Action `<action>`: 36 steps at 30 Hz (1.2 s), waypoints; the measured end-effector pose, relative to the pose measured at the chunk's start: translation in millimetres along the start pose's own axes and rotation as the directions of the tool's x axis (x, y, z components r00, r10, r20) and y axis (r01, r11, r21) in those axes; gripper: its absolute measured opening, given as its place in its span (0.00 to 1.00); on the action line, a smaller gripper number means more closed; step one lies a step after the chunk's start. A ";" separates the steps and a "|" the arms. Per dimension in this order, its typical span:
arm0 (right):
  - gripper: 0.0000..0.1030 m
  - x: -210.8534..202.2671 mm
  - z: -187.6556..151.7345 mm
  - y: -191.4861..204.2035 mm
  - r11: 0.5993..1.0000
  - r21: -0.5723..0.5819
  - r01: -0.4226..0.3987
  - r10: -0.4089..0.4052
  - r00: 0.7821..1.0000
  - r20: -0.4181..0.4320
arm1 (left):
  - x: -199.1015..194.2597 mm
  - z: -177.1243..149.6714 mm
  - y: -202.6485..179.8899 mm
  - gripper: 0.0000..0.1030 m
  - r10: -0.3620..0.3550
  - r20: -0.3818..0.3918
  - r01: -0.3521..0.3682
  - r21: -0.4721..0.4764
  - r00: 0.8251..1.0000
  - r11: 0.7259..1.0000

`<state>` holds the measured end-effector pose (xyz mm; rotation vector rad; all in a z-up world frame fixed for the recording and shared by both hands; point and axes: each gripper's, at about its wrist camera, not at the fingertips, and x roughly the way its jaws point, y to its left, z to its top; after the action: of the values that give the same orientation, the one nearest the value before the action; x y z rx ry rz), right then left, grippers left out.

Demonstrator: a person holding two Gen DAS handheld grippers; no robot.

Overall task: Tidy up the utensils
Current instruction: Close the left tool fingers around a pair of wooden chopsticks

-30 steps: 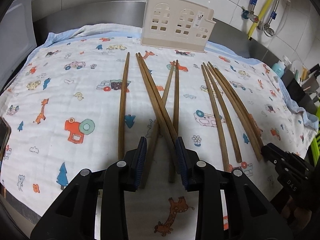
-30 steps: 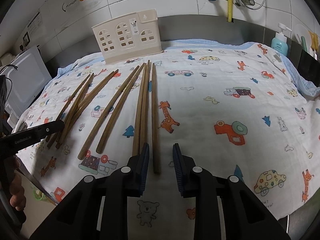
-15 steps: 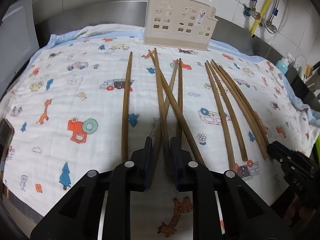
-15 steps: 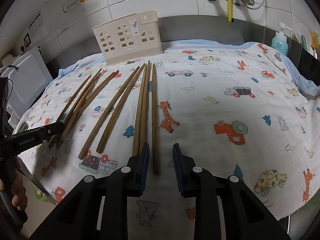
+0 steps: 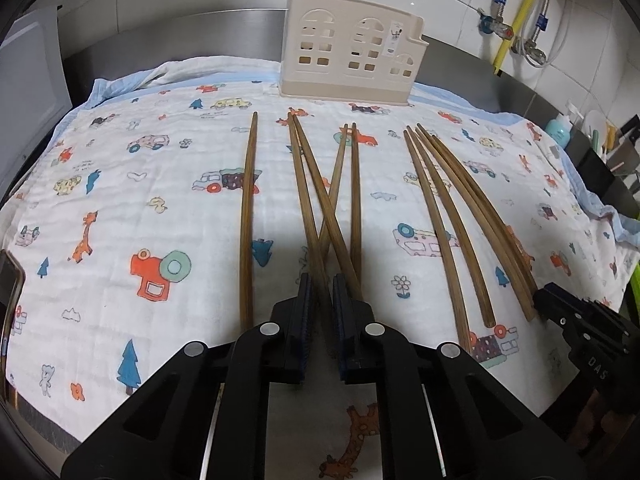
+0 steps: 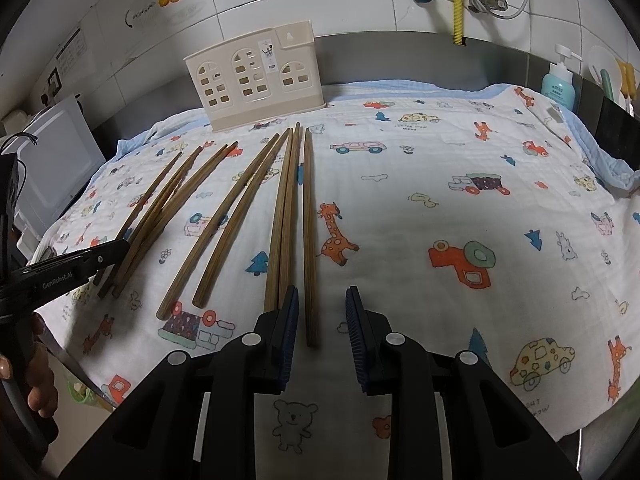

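My left tool has clamped down on brown wooden chopsticks.
A second ago its jaws straddled them loosely; lifting toward the cream plastic holder seems next. My right tool waits part open, empty.

Both tools are matte black plastic. The left gripper has two angular arms with triangular cut-outs, round silver screw heads along them, and fingers faced with ribbed dark blue pads. The right gripper is built the same way, with silver screws and blue ribbed fingers. White lettering shows on the side of each tool in the other's view.
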<state>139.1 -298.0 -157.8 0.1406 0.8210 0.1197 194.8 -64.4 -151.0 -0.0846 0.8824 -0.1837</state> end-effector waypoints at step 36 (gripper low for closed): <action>0.23 -0.2 -2.0 1.8 0.999 -0.031 0.040 -0.040 0.999 0.006 | 1.4 -5.5 19.6 0.09 0.009 -0.024 -0.008 0.020 1.000 1.000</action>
<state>137.4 -296.1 -158.7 0.0951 0.8162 0.0944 193.8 -45.4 -158.4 -0.0598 0.9045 -0.1859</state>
